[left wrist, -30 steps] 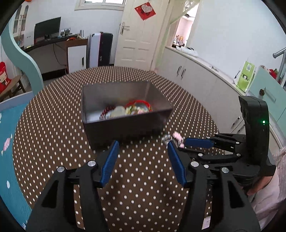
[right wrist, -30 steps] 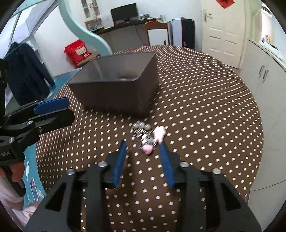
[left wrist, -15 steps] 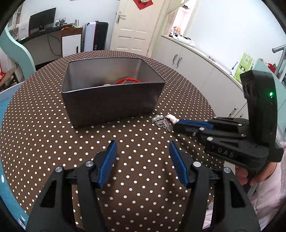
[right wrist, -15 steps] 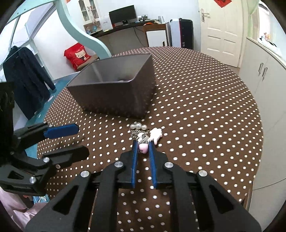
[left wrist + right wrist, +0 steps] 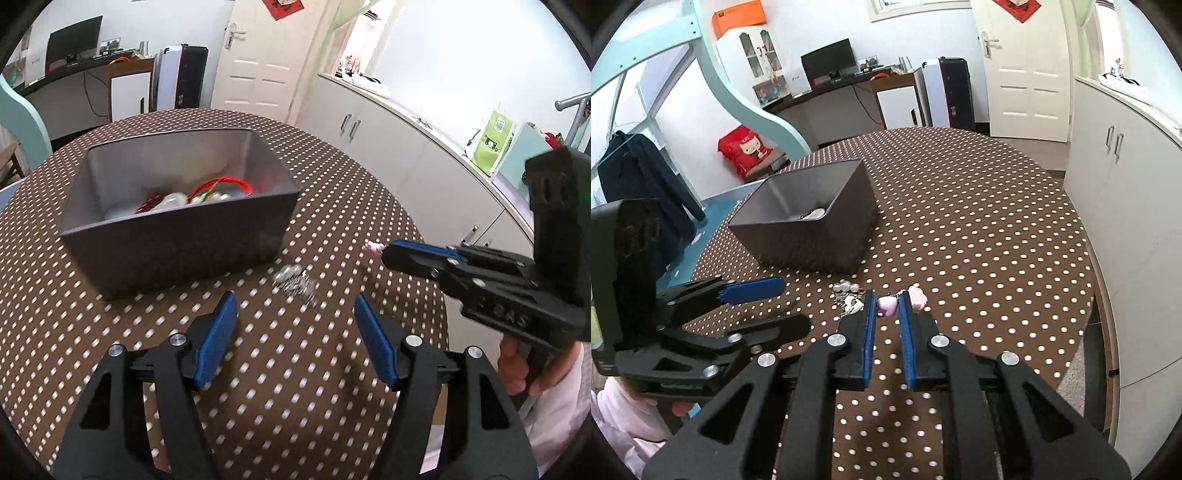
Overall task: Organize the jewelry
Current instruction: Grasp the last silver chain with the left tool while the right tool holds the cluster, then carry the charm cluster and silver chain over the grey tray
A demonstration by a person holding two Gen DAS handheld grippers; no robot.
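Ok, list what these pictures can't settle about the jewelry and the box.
- Box contents: the near wall hides most in the right wrist view.
- Silver chain: motion-blurred in the left wrist view.
- Pink charm: right gripper pads cover its sides.
- Charm's link to the chain: too small.

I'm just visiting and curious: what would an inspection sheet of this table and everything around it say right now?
Surface: round table under a brown cloth with white dots.
Job's things: grey bin holding red cord and pale pieces; charm bracelet, its pink bead pinched, the chain and pearls trailing toward the table.
Clutter: nothing seen.
Grippers: right gripper shut on the pink bead; left gripper holds nothing, its jaws opening beside the trailing chain.
Cables: dark leads hanging under the desk.
Surroundings: white door, white cabinets, red bag, dark coat, monitor.
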